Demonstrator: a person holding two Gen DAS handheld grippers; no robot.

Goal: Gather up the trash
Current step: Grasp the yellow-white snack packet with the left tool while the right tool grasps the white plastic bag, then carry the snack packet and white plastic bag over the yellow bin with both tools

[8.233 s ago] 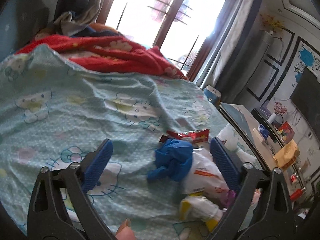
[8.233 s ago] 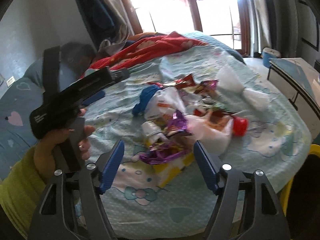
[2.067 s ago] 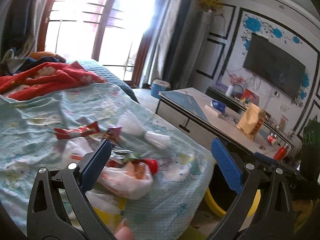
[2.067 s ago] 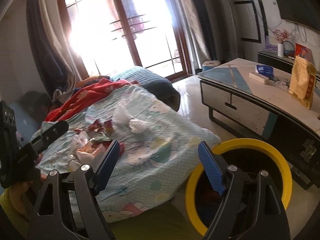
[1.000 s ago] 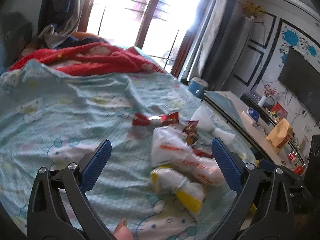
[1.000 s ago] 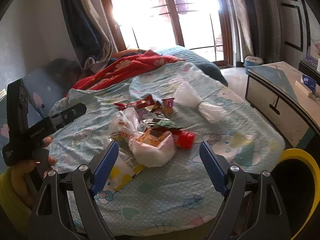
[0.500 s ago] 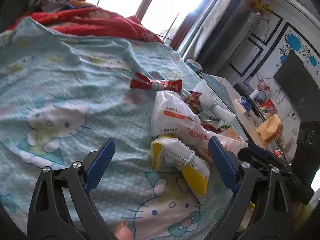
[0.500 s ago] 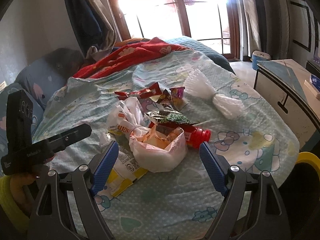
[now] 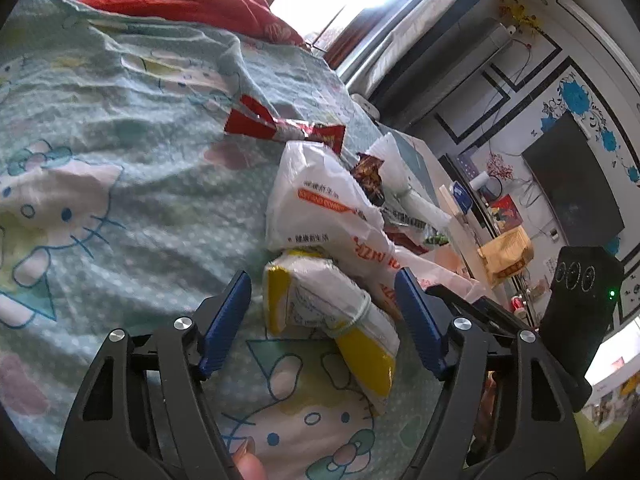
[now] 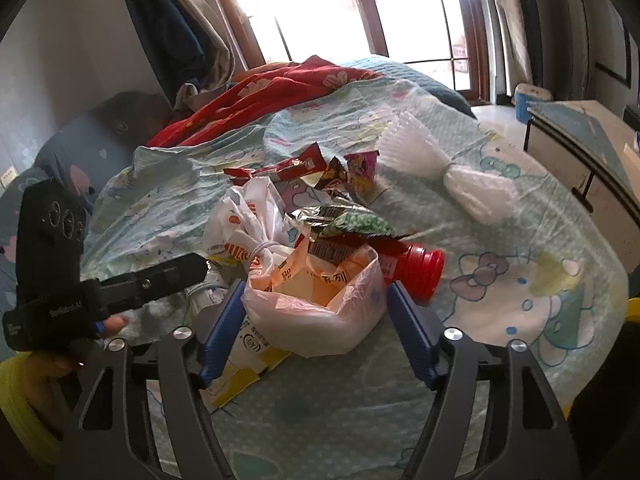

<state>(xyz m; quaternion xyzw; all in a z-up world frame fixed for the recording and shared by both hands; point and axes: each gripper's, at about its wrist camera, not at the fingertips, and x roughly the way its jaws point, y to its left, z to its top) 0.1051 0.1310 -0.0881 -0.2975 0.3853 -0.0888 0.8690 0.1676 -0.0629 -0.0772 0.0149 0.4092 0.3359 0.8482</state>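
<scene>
Left gripper jaws closing around crumpled yellow-and-white plastic packet, pads not touching. Right gripper jaws closing around pinkish translucent plastic bag, left pad about touching. Both lie in trash pile on mint cartoon-print bedsheet.

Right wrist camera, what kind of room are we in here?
Likely a lived-in bedroom or bed-sitting room: a bed with a cartoon-cat sheet and red blanket, a big curtained window, and a wall-mounted TV in the left wrist view.
</scene>
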